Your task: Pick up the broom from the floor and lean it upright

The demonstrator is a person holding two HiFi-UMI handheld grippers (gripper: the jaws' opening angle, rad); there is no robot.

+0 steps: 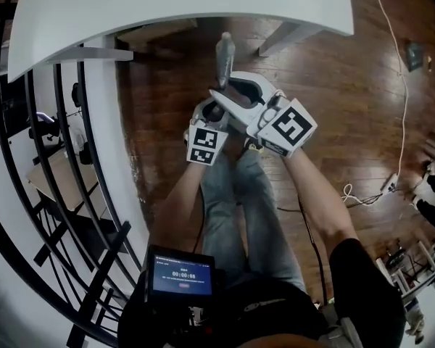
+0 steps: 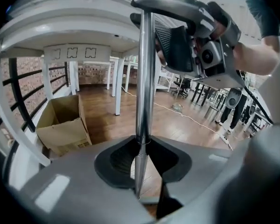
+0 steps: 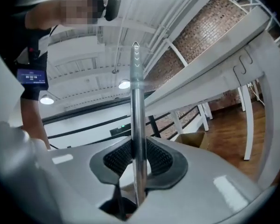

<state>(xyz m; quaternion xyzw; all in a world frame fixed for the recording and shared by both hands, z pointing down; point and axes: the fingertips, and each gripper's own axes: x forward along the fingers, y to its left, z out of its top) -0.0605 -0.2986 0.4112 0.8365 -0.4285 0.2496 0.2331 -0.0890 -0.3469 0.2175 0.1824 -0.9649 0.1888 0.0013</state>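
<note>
While both grippers clamp the broom (image 2: 143,78) upright, slip and strike hazards are present.
The left gripper (image 2: 139,160) is clenched low on the smooth metal handle at a tapered joint, and the right gripper (image 3: 139,160) is clenched on it higher up. The handle stands near vertical over the wood floor (image 1: 326,85), in front of the person's legs; the broom head is not in view. The polished shaft could slide through the pads or swing into the white table (image 1: 203,6) close by. No leaning surface is yet in contact. One container is noted: an open cardboard box (image 2: 65,125), with no contents visible and its bottom hidden.
</note>
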